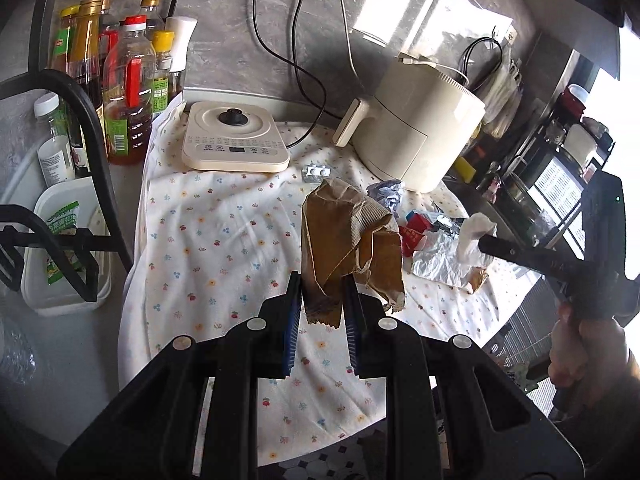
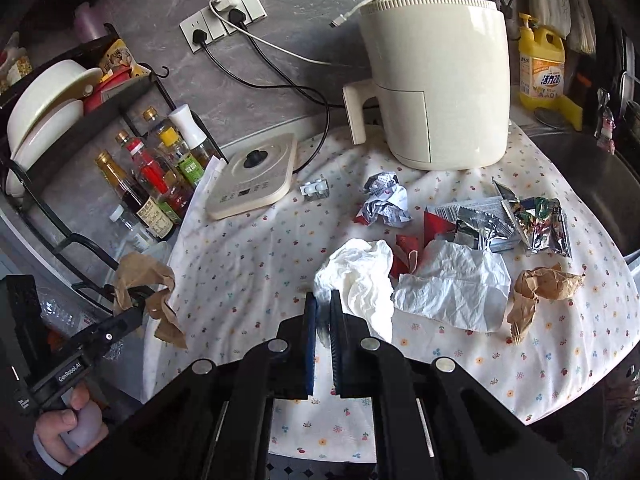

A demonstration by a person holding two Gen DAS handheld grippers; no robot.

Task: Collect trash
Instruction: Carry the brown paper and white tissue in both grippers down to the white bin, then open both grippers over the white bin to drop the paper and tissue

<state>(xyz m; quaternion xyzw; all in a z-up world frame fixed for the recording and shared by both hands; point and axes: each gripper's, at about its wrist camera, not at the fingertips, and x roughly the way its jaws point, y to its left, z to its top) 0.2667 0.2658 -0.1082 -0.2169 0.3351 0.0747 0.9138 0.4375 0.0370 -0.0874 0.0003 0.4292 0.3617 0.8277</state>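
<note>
My left gripper (image 1: 323, 285) is shut on a crumpled brown paper bag (image 1: 348, 240), held above the flowered tablecloth (image 1: 220, 240). From the right wrist view the same brown bag (image 2: 140, 280) hangs at the table's left edge. My right gripper (image 2: 323, 300) is shut on a white tissue (image 2: 360, 276), lifted off the cloth; the tissue (image 1: 474, 236) also shows at the right of the left wrist view. On the cloth lie a white paper sheet (image 2: 452, 284), a crumpled printed paper (image 2: 384, 200), red wrappers (image 2: 408, 252), foil packets (image 2: 540, 224) and another brown paper scrap (image 2: 540, 284).
A cream air fryer (image 2: 440, 92) stands at the back, and a flat cream appliance base (image 2: 252, 180) sits to its left. A small blister pack (image 2: 316, 190) lies between them. Sauce bottles (image 2: 160, 184) and a dish rack crowd the left. A steel sink (image 2: 592, 184) is on the right.
</note>
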